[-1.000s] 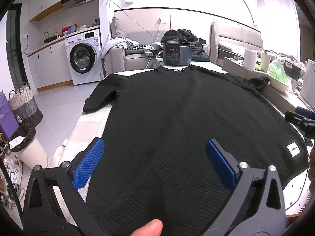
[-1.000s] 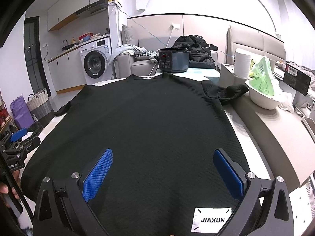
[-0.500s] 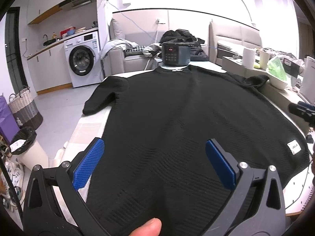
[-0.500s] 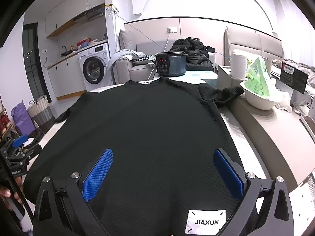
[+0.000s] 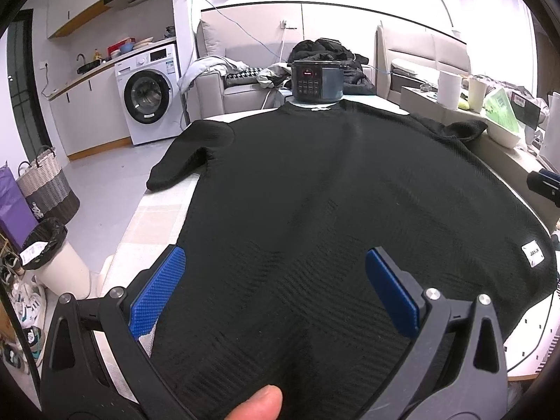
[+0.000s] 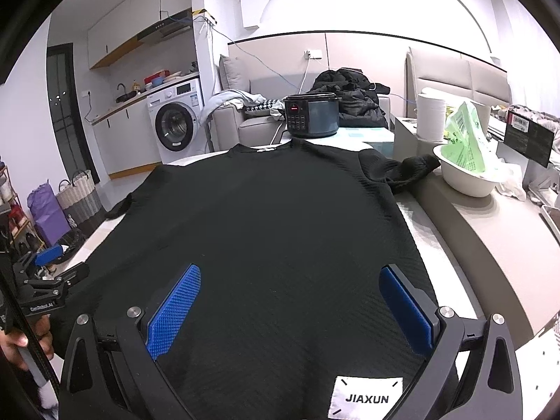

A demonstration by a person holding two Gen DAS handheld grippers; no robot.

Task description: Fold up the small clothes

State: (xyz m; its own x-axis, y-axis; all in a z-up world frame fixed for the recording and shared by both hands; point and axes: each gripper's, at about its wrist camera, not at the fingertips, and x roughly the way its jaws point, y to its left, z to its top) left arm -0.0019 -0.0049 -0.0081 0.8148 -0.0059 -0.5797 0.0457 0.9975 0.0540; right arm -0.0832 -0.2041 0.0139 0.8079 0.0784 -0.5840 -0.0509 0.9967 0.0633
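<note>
A black short-sleeved knit top [image 5: 325, 189] [image 6: 266, 231] lies spread flat on the table, neck toward the far end, both sleeves out to the sides. A white JIAXUN label [image 6: 366, 398] sits at its near hem. My left gripper [image 5: 274, 290] hovers open over the hem's left part, blue pads wide apart, nothing between them. My right gripper [image 6: 290, 309] stands open above the hem's right part, just behind the label. In the right wrist view the left gripper [image 6: 52, 269] shows at the far left, held by a hand.
A dark rice cooker [image 6: 311, 115] stands just past the collar. To the right are a white bowl with a green bag [image 6: 469, 171] and a paper roll [image 6: 430, 115]. A bin [image 5: 56, 255] and baskets [image 5: 47, 185] stand on the floor at left.
Both grippers have risen and pulled back slightly, staying open. The top has not moved.
</note>
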